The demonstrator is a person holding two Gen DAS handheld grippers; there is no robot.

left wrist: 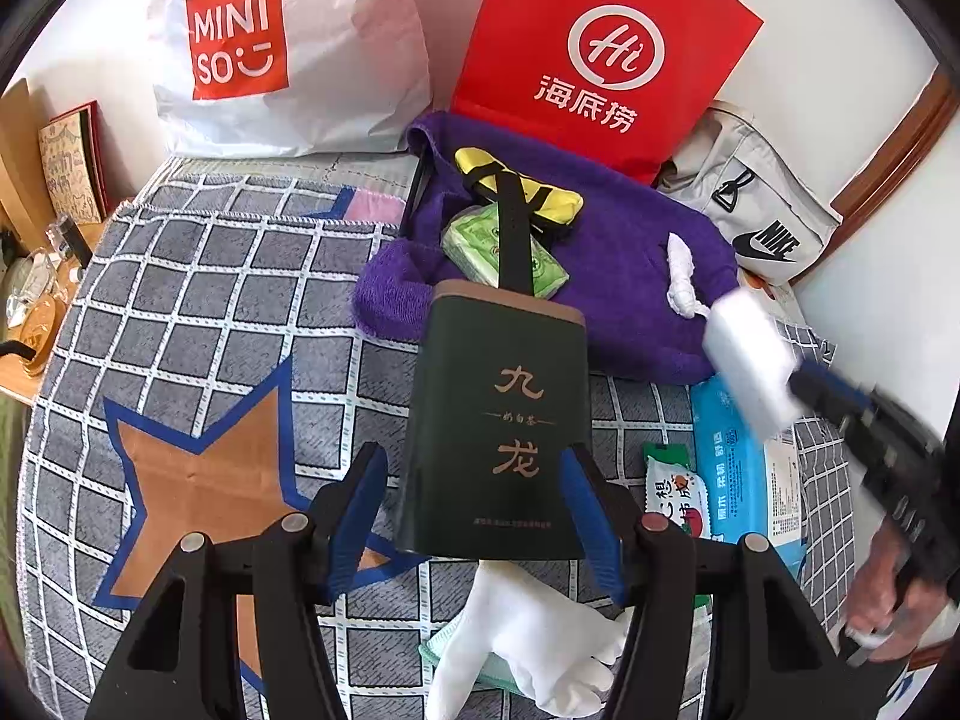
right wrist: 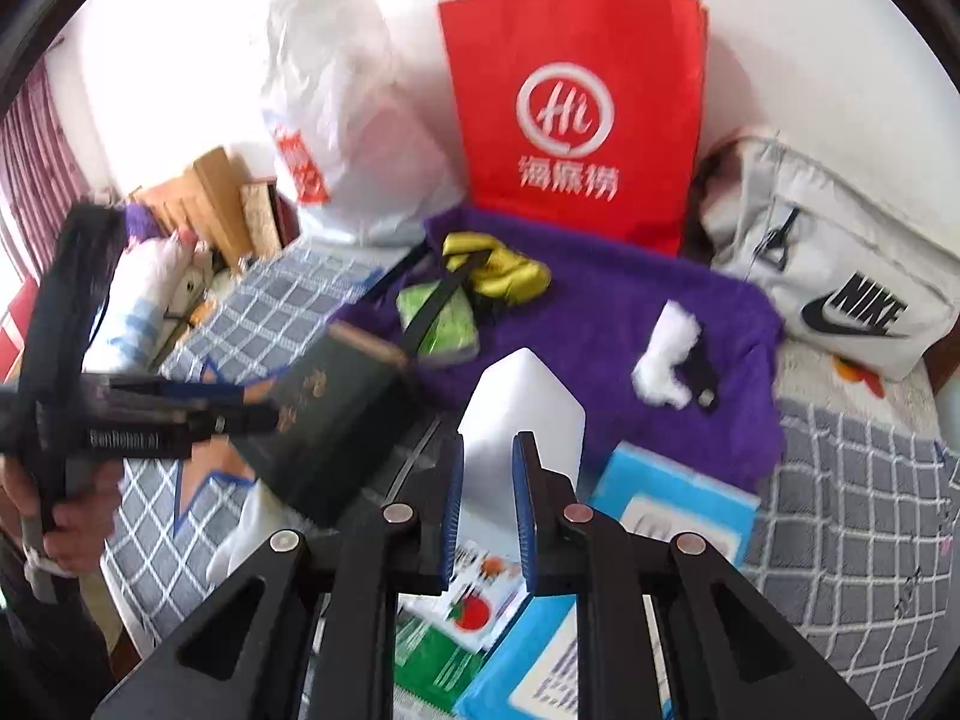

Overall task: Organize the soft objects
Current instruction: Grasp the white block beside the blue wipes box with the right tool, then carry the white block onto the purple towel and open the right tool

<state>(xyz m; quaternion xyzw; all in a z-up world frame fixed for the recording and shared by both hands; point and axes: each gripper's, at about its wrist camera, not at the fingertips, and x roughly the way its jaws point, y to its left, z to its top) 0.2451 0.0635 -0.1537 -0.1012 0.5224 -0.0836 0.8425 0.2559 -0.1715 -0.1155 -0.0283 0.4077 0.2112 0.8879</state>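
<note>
A bed covered with a grey-and-white checked blanket (left wrist: 198, 276) bearing a brown star holds a scatter of things.

The left hand-held gripper (left wrist: 474, 510) clamps a tall dark green tin box with gold characters (left wrist: 504, 420) between its blue pads, lifted clear of the blanket. The right hand-held gripper (right wrist: 487, 480) has its jaws drawn narrow around a white rectangular foam-like block (right wrist: 522, 402), which they squeeze near its lower end; in the left wrist view that block (left wrist: 750, 354) hangs in the air above the edge of a fluffy purple towel (left wrist: 630, 276).

On the towel lie a green soft tissue pack (left wrist: 480, 240), a yellow-and-black strapped item (left wrist: 522, 186) and a small white fluffy wad (left wrist: 681, 276). Nearer the cameras lie a blue wet-wipe packet (left wrist: 729, 468), a green-and-white snack sachet (left wrist: 672, 492) and a white cloth glove (left wrist: 528, 642). A red paper bag (left wrist: 606, 54), a white plastic shopping bag (left wrist: 288, 48) and a grey sports bag (left wrist: 762, 210) stand along the wall.

Risks, as a judgement: the soft block is pinched at one end only, so it may bend, pivot or slide out. The tin box is smooth and held low, so it may tip or slip. The two grippers work close together and could knock each other's loads.
</note>
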